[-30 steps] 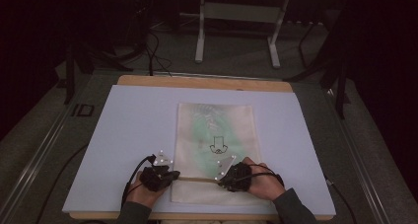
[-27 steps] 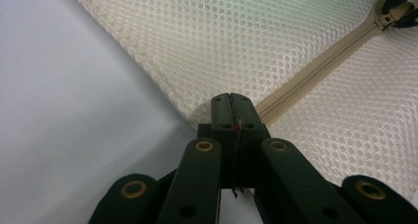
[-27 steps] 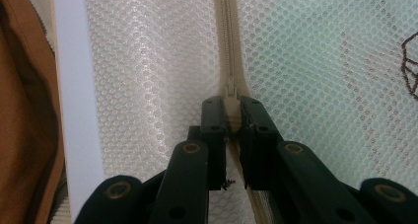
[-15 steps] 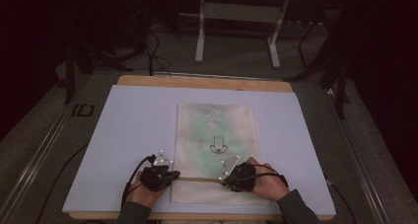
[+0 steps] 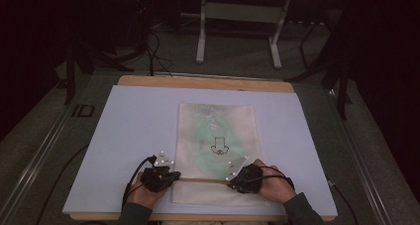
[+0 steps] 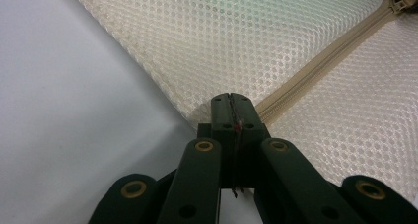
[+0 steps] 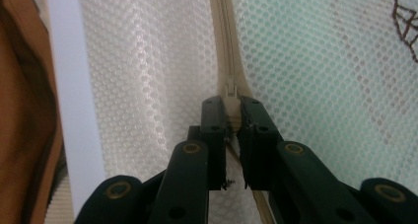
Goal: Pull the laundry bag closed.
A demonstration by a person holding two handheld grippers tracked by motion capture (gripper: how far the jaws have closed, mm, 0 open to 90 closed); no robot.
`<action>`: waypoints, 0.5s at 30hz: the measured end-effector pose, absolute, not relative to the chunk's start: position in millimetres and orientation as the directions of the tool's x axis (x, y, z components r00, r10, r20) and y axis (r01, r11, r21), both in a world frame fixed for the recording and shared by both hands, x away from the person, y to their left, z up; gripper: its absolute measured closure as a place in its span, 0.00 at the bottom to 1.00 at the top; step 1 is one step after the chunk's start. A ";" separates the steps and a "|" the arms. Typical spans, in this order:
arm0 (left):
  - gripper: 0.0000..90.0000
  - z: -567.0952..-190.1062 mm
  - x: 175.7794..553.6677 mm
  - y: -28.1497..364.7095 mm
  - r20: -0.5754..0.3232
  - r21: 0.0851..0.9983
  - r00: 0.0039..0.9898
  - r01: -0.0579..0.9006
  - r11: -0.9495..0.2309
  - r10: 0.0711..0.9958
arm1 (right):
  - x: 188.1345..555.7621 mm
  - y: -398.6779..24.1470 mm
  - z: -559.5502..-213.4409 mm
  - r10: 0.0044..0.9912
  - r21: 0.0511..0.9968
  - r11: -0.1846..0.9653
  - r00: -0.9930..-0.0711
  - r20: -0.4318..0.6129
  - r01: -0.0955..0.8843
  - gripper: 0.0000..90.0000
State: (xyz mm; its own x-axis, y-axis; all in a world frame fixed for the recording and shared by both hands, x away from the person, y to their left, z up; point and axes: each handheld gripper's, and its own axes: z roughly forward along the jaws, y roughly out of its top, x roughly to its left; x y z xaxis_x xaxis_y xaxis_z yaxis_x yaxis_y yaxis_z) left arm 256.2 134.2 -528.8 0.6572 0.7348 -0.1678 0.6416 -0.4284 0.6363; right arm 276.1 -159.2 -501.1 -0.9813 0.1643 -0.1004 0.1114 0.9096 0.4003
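From the high view, your two hands rest at the near edge of the table (image 5: 124,111), which is covered by a pale lilac sheet, and between them lies a cream mesh bag (image 5: 218,136) flat on that sheet, its long side running away from you. A small dark line drawing (image 5: 219,148) sits on the bag's greenish middle. Your left gripper (image 5: 171,175) meets the bag at its near left edge, and your right gripper (image 5: 233,184) meets it near the right side, both on the line of the zipper (image 5: 203,180) that crosses the bag close to you. In the left gripper view, your left gripper (image 6: 230,99) has its jaws pressed together, pinching the bag's edge right where the beige zipper (image 6: 320,66) tape ends; the mesh bag (image 6: 236,36) spreads away beyond the tips, with the lilac sheet to the left. At the top right corner of that view, the zipper runs up to a dark shape that is too cropped to identify. In the right gripper view, your right gripper (image 7: 231,108) is clamped on the zipper slider (image 7: 230,92), which sits between the two jaw tips, the zipper (image 7: 222,36) running straight ahead across the mesh bag (image 7: 148,86). The drawing (image 7: 406,21) shows at the upper right.
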 end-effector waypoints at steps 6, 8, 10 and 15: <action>0.99 -528.8 256.1 134.0 -0.168 0.636 0.657 0.642 -0.428 0.735 | 275.8 -159.5 -500.7 0.162 0.400 0.910 -0.982 -0.101 0.109 0.91; 0.99 -528.7 256.2 134.0 -0.167 0.636 0.658 0.641 -0.430 0.735 | 276.2 -159.9 -500.5 0.160 0.403 0.909 -0.982 -0.099 0.108 0.91; 0.99 -528.6 256.2 134.1 -0.165 0.635 0.658 0.641 -0.431 0.735 | 276.4 -160.2 -500.5 0.159 0.404 0.908 -0.982 -0.098 0.107 0.91; 0.99 -528.7 256.3 134.1 -0.166 0.635 0.658 0.641 -0.431 0.734 | 276.6 -164.1 -500.4 0.163 0.399 0.910 -0.982 -0.098 0.112 0.91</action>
